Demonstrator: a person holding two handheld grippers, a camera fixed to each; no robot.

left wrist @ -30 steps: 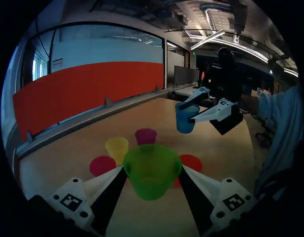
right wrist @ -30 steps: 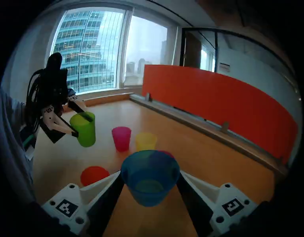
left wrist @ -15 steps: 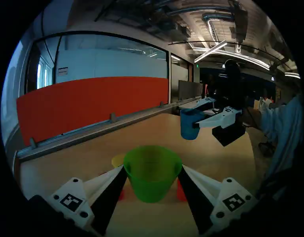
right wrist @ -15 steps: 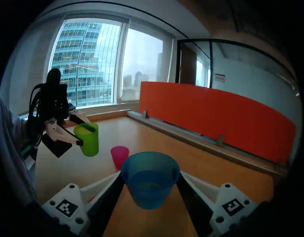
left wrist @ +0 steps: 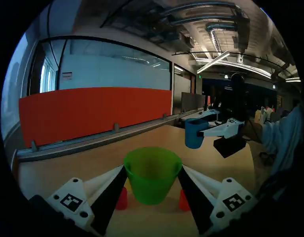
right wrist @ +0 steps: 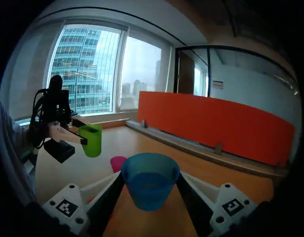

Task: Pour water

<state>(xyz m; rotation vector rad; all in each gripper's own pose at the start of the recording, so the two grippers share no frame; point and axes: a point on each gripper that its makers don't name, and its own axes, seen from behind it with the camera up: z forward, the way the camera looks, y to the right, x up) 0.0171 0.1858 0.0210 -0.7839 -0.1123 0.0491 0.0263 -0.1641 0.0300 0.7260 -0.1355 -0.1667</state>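
Note:
My left gripper (left wrist: 152,175) is shut on a green cup (left wrist: 152,172), held upright above the wooden table (left wrist: 72,173). My right gripper (right wrist: 150,181) is shut on a blue cup (right wrist: 150,184) with water in it, also upright. In the left gripper view the blue cup (left wrist: 194,132) hangs to the upper right in the right gripper (left wrist: 200,127). In the right gripper view the green cup (right wrist: 91,140) hangs at the left in the left gripper (right wrist: 85,135). The two cups are apart.
Two red cups (left wrist: 121,198) stand on the table below the green cup, partly hidden by my fingers. A pink cup (right wrist: 118,163) stands behind the blue cup. An orange partition (left wrist: 92,110) runs along the table's far edge. A person's sleeve (left wrist: 280,138) is at the right.
Both grippers have risen with their cups and levelled out. The small cups on the table have dropped low in both views, and the yellow and purple ones have gone from sight.

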